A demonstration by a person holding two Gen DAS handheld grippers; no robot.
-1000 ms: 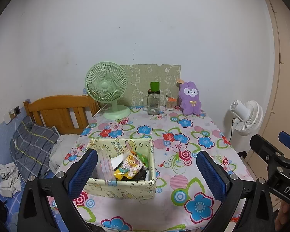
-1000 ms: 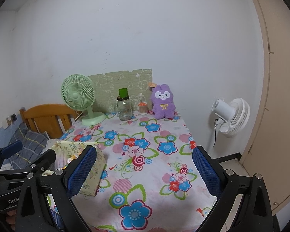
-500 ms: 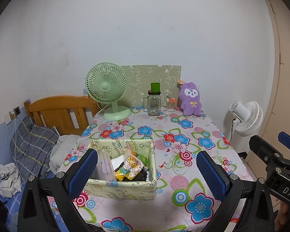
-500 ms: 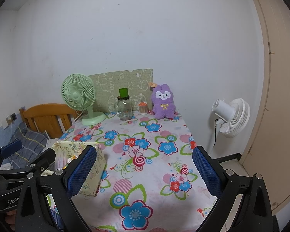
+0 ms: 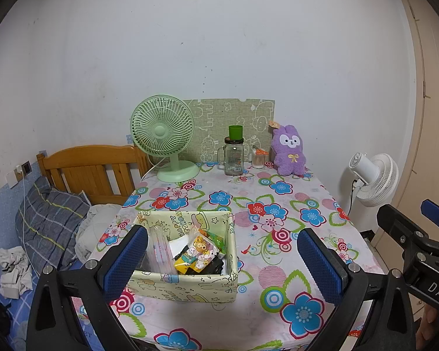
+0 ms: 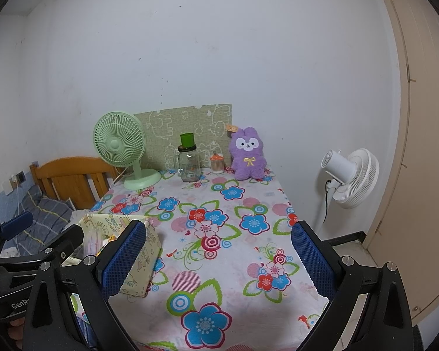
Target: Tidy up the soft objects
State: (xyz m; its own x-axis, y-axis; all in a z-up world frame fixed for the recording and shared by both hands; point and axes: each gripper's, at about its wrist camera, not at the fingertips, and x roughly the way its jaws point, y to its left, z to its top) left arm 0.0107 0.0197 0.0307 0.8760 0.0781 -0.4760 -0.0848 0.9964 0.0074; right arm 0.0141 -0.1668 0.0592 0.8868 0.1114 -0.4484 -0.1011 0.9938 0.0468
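Note:
A purple plush bunny (image 5: 289, 152) (image 6: 248, 155) sits upright at the far edge of the flowered table (image 5: 278, 213), against the wall. A pale green fabric box (image 5: 187, 288) (image 6: 145, 259) stands near the front left, holding snack packets and plastic sleeves. My left gripper (image 5: 221, 260) hovers open near the table's front edge, its left finger in front of the box. My right gripper (image 6: 218, 259) is open too, over the table's front part, with nothing between its fingers. The bunny is far beyond both.
A green desk fan (image 5: 164, 134), a glass jar with a green cup on top (image 5: 234, 155) and a small cotton-swab jar (image 5: 259, 159) line the back. A white floor fan (image 6: 351, 175) stands right of the table. A wooden headboard (image 5: 90, 169) and bedding lie left.
Almost nothing has changed; both views have shifted very slightly, and both grippers stay open.

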